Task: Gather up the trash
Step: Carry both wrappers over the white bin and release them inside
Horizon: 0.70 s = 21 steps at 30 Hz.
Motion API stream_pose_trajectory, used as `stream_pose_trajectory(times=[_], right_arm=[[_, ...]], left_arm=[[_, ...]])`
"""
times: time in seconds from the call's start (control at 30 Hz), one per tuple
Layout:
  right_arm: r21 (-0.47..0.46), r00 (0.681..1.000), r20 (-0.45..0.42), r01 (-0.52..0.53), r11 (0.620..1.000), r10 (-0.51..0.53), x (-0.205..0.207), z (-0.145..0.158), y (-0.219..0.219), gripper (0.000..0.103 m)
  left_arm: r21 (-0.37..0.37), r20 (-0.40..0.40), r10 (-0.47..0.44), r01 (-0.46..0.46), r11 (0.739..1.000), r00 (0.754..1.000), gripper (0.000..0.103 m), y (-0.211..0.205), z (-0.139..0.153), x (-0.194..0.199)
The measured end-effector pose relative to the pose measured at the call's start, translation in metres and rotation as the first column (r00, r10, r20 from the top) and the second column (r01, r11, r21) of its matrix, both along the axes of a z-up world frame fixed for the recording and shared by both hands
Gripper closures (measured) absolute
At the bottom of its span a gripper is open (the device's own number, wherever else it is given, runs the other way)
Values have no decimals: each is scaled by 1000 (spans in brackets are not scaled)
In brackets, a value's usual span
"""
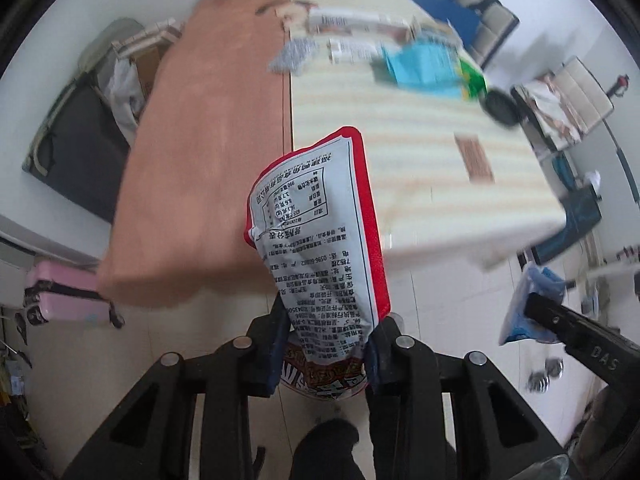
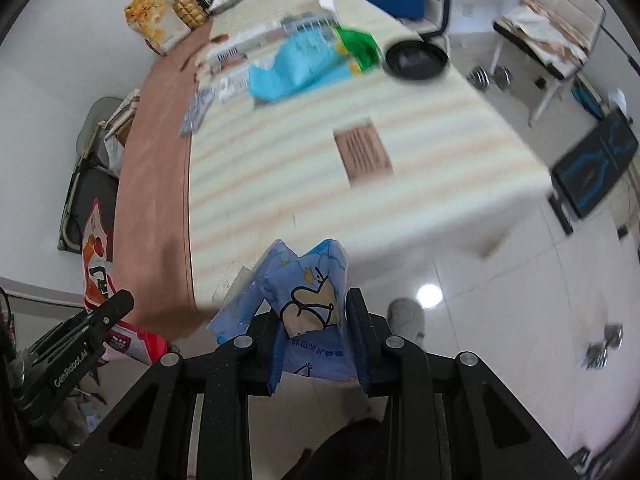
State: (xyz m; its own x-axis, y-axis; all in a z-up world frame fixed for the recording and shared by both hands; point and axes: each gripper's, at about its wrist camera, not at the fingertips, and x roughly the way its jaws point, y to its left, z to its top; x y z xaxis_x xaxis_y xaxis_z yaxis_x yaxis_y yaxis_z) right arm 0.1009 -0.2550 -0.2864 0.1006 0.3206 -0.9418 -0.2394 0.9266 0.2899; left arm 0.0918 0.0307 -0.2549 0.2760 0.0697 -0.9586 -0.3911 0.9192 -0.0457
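Carrying stage: left gripper (image 1: 326,354) clamped on red snack bag (image 1: 320,232), right gripper (image 2: 316,346) clamped on blue wrapper (image 2: 304,296), both past the table (image 2: 400,200) edge; next, finding a bin, none visible.

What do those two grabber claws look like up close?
Both are matte black frames with triangle-shaped cutouts and round silver pins. The left gripper and right gripper have dark blue pads on their fingers. White lettering marks their sides. No cables show.

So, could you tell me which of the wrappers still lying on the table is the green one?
The green wrapper lies at the far end beside the black pan, partly overlapping the larger light blue wrapper.
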Motion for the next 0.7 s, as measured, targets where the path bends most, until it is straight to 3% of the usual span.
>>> stream_pose_trajectory(times=[0.17,0.27,0.37,0.6,0.67,0.7], right_arm=[[-42,995,-100,0,999,-4,-55,-50,-18,74],[-54,987,-159,-7,999,-1,-74,-94,-25,74],[-52,970,-243,-12,999,-1,-89,-162,-30,73],[-47,944,-329,-39,998,21,-102,-326,-27,73],[-42,937,-349,-38,998,21,-102,-377,-26,72],[-37,933,-359,-40,999,24,-102,-394,-25,69]], left_arm=[[-98,-85,-4,-4,995,996,74,-13,-58,-30],[-156,-161,8,-33,987,987,74,-14,-120,-38],[-218,-232,44,-97,971,972,74,-6,-198,-38],[-324,-335,63,-177,929,940,68,7,-367,-27],[-355,-355,80,-214,910,931,57,11,-400,-29],[-370,-357,89,-228,901,930,46,14,-417,-32]])
